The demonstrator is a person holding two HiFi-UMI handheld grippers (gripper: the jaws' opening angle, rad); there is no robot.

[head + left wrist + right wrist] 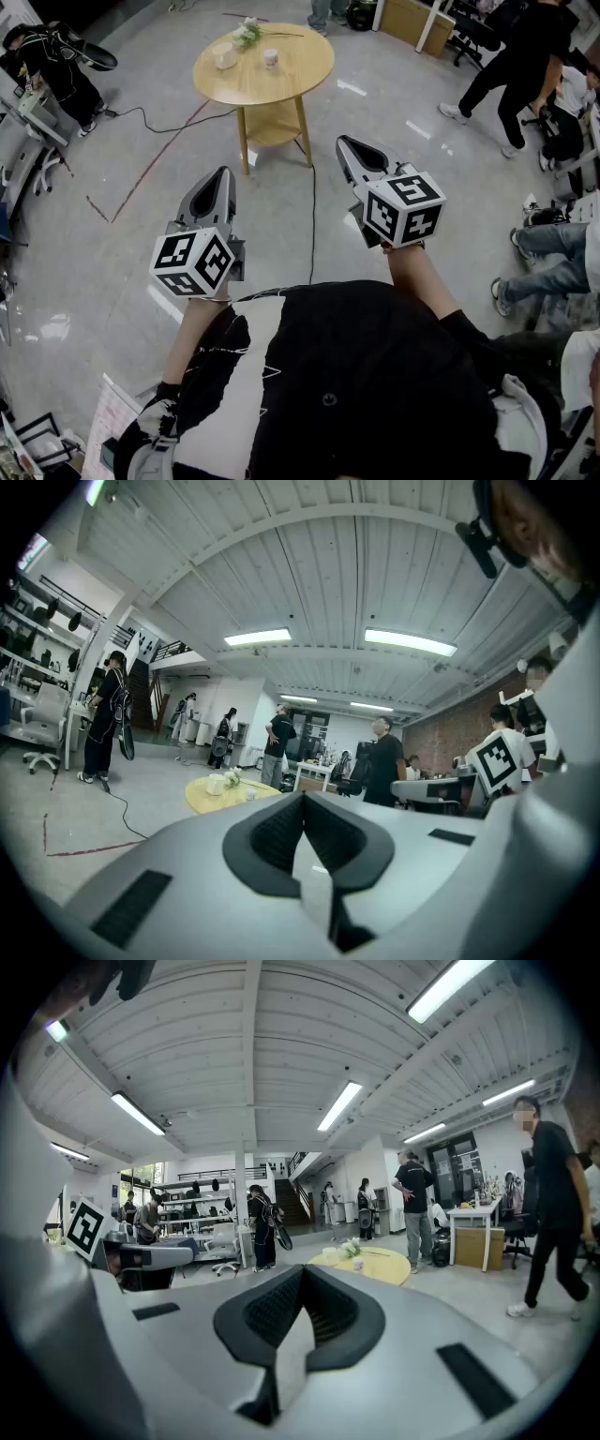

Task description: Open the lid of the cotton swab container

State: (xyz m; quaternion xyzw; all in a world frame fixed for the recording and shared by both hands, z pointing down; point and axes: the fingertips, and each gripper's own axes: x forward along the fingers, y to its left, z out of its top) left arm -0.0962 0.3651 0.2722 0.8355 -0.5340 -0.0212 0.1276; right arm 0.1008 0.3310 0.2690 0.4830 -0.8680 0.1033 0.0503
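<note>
Fig.: head view w/ both gripper views, person standing on the grey floor (pixel 112 281), hands held out in front.

(a) Left tool (pixel 223 172): jaws pressed together, nothing between them; left gripper view shows the dark pads meeting along one line (pixel 303 803). Marker cube (pixel 192 262) sits at its rear, above the forearm.

(b) Right tool (pixel 345 142): jaws likewise pressed together and empty, confirmed in right gripper view (pixel 302 1277). Its marker cube (pixel 405 208) faces up. Both tools point roughly level, toward (c), well apart from it and from each other.

(c) Round wooden tabletop (pixel 300 56) w/ lower shelf (pixel 272 122), ahead of the tools. Also seen as a yellow disc in left gripper view (pixel 202 799) and right gripper view (pixel 389 1265).

(d) Cotton swab container: on (c), among two small pale vessels, a wider one (pixel 225 56) and a smaller cup-like one (pixel 270 58); too small to tell which it is, or the lid's state. White flowers (pixel 247 34) lie just behind them.

(e) Black cable (pixel 312 216) runs across the floor between the tools, past a table leg.

(f) Bystanders: one in black walking at right (pixel 525 66), one at upper left (pixel 52 61).
</note>
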